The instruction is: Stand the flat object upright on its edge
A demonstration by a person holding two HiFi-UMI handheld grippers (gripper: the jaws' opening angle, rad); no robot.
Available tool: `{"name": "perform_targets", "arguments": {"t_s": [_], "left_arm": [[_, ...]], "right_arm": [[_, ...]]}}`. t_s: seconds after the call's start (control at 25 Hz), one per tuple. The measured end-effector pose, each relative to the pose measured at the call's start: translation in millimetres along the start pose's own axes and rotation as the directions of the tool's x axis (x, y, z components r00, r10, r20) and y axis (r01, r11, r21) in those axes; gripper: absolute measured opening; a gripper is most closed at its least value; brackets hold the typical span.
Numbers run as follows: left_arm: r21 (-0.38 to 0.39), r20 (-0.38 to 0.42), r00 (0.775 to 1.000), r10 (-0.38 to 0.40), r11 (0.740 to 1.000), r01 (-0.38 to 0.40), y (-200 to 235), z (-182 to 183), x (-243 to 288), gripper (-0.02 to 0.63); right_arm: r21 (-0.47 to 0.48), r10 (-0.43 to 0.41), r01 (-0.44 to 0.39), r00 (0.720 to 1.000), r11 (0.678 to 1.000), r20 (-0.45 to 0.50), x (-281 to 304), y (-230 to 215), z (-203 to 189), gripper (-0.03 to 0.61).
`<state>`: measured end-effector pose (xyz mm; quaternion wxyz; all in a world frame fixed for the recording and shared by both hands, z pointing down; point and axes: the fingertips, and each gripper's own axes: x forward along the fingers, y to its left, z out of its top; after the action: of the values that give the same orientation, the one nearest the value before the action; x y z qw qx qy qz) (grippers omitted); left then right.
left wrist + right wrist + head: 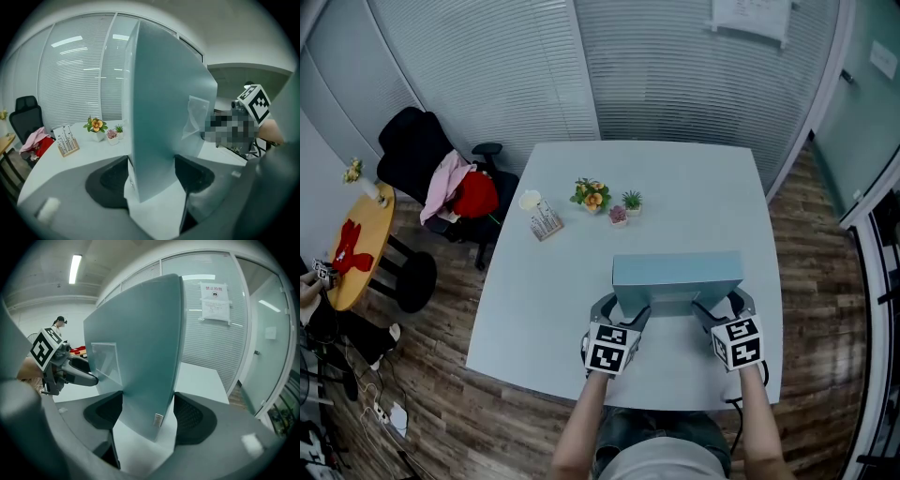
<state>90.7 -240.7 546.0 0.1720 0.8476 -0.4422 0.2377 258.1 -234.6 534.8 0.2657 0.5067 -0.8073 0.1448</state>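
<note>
A flat pale teal panel [677,278] is held roughly upright on its long edge near the front of the white table [544,309]. My left gripper [622,310] is shut on its lower left end, my right gripper [718,312] on its lower right end. In the left gripper view the panel [164,108] rises between both pads of the left gripper [152,176]. The right gripper view shows the same panel [140,352] clamped in the right gripper [147,411], with a small label near its lower corner. Whether the bottom edge touches the table I cannot tell.
Three small potted plants [592,194], a card stand [546,223] and a white cup [530,199] sit mid-table behind the panel. An office chair with red and pink cloth [455,187] and a round wooden table [361,246] stand at the left. Glass walls close the back.
</note>
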Motion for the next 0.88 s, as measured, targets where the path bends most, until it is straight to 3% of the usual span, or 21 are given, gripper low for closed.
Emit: {"name": "perform_targets", "arguments": {"t_s": [0.12,0.32,0.56,0.88], "left_arm": [[-0.034,0.012,1.0,-0.015,0.999,0.015,-3,1,-2,0.316],[-0.026,0.015,1.0,-0.023,0.999,0.023,-8,2,-7,0.32],[-0.037,0.028,0.999,-0.028,0.999,0.029,-10,-1,-15,0.328],[-0.066,0.116,0.993,0.02,0.998,-0.013,-2,15,-43,0.33]], "right_arm": [[0.008,-0.014,0.014,1.0,1.0,0.01,-1,-1,-1,0.37],[0.029,-0.011,0.01,0.999,1.0,0.04,-4,1,1,0.376],[0.037,-0.011,0.009,0.999,0.999,0.049,-9,3,2,0.434],[0.041,-0.067,0.062,0.989,0.997,0.129,-26,1,17,0.451]]}}
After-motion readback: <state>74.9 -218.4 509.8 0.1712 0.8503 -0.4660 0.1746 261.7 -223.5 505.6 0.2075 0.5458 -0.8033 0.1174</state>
